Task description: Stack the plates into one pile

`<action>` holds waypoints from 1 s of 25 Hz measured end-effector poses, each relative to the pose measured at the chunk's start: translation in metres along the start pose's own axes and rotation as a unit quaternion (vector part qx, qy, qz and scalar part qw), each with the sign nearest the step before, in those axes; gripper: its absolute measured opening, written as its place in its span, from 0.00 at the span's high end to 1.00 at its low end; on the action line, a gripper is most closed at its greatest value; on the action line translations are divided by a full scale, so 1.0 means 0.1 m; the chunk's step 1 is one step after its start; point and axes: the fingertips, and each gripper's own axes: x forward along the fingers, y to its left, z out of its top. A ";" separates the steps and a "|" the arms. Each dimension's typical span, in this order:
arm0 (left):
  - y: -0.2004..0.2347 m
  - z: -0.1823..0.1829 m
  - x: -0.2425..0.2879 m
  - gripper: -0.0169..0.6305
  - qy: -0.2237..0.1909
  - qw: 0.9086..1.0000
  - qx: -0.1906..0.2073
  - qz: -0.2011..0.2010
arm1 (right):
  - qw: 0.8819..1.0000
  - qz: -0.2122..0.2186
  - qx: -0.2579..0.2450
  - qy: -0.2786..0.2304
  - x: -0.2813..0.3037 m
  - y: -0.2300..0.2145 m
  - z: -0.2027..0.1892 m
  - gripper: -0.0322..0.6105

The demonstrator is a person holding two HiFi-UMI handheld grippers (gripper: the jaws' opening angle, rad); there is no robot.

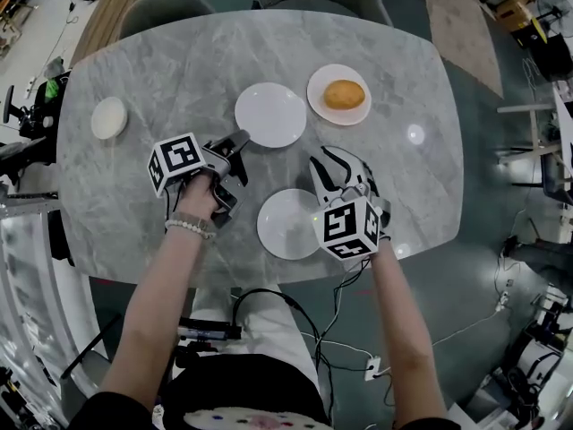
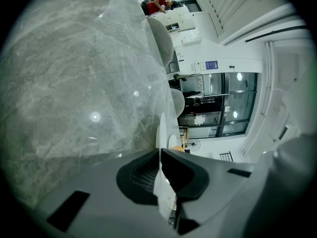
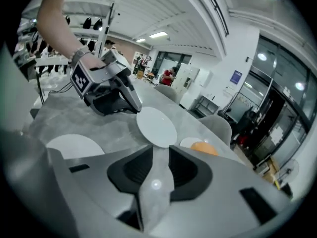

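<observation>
Two empty white plates are in play. The far plate (image 1: 270, 115) (image 3: 156, 127) lies mid-table, and my left gripper (image 1: 238, 143) (image 3: 111, 90) is shut on its near-left rim. In the left gripper view that plate (image 2: 161, 130) shows edge-on, pinched between the pads of the left gripper (image 2: 159, 155). The near plate (image 1: 288, 224) (image 3: 74, 145) rests flat by the table's front edge. Just right of it, my right gripper (image 1: 338, 161) (image 3: 161, 155) stands open with only bare tabletop showing between its jaws.
A third plate (image 1: 315, 106) (image 3: 187, 143) carrying an orange bun (image 1: 344, 94) (image 3: 203, 148) sits at the back right of the grey marble table (image 1: 161, 79). A small white dish (image 1: 108, 117) is at the far left. Two grey chairs stand behind the table.
</observation>
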 end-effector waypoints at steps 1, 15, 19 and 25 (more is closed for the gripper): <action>0.00 0.00 0.00 0.94 0.000 1.000 -0.001 -0.001 | 1.000 0.002 -0.023 0.001 0.06 0.01 0.00 0.79; -0.04 -0.01 0.00 0.94 0.003 1.000 -0.007 -0.018 | 0.961 0.045 -0.271 0.023 0.68 0.19 -0.07 0.77; -0.05 -0.02 0.01 0.94 0.003 1.000 -0.008 -0.022 | 0.956 0.045 -0.287 0.029 0.76 0.16 -0.10 0.77; -0.02 -0.01 0.02 0.94 0.002 1.000 -0.009 -0.022 | 0.950 0.040 -0.309 0.033 0.84 0.10 -0.13 0.81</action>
